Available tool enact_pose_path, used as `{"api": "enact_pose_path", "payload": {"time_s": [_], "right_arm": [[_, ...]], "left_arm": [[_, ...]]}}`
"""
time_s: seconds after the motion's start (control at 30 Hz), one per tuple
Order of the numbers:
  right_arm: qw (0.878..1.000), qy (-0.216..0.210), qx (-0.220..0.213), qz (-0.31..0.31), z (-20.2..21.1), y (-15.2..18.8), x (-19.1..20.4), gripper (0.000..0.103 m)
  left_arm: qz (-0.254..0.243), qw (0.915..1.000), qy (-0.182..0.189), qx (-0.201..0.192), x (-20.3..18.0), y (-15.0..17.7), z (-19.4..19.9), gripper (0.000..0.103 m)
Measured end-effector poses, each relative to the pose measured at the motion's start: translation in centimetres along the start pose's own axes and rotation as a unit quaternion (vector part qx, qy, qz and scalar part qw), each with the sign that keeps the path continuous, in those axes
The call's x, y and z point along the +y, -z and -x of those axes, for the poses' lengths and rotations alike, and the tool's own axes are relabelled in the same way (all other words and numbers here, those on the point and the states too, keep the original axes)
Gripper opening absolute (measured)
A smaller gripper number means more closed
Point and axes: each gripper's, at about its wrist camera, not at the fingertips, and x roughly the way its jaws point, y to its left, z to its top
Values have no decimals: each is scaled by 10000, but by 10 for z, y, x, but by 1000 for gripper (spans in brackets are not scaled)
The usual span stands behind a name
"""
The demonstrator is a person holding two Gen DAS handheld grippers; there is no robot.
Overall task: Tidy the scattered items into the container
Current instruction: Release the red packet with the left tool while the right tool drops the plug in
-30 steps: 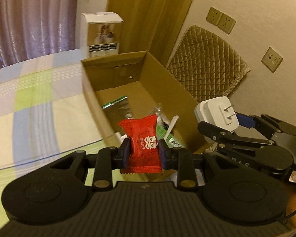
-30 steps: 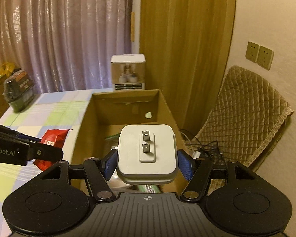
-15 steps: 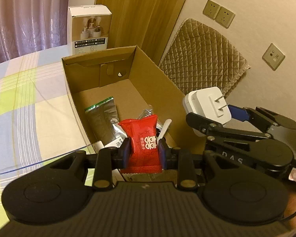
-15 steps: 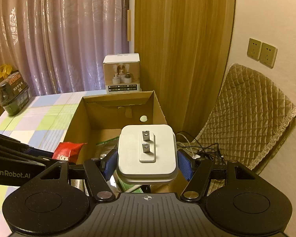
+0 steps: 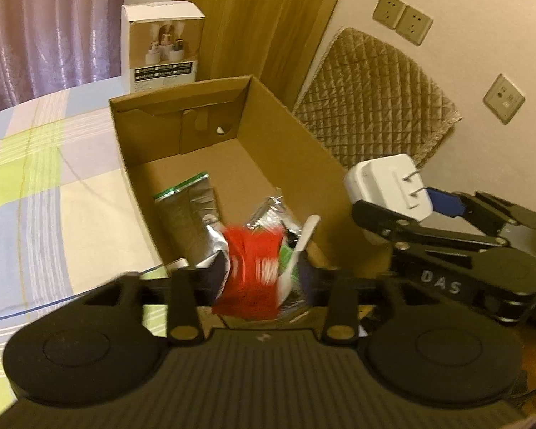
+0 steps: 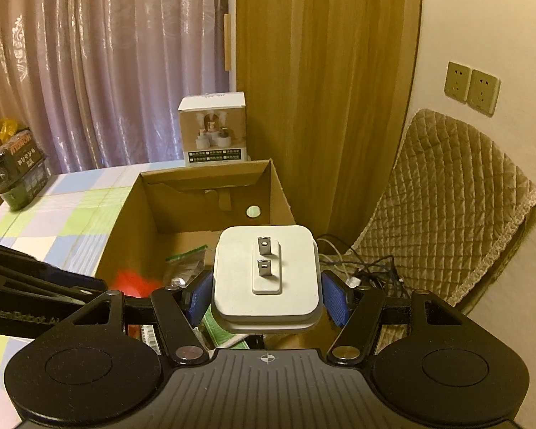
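An open cardboard box (image 5: 296,132) stands on the bed; it also shows in the right wrist view (image 6: 211,178). My left gripper (image 5: 259,271) is over the box's near end, its fingers spread apart. A blurred red snack packet (image 5: 253,271) sits between them, loose and dropping; in the right wrist view it is a red blur (image 6: 134,282). My right gripper (image 6: 266,296) is shut on a white plug adapter (image 6: 266,275), held above the box's right wall; the adapter also shows in the left wrist view (image 5: 389,186). Inside the box lie a grey zip bag (image 5: 187,211) and foil packets (image 5: 268,211).
A white product box (image 5: 162,44) stands behind the cardboard box. A quilted cushion (image 5: 371,103) leans on the wall at the right, with cables (image 6: 368,268) below it. A dark bottle (image 6: 16,175) stands on the checked sheet (image 5: 35,164) at the far left.
My left gripper has opened and the red packet has come loose, now blurred between the fingers. Both grippers moved further over the box. The right gripper still holds the adapter.
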Motion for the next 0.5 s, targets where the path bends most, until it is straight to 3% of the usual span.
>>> {"api": "enact_pose_path", "payload": {"time_s": [0.5], "right_arm": [[9997, -215, 77, 41, -9, 1, 9, 67]], "left_arm": [[92, 9995, -295, -44, 24, 14, 16, 44]]}}
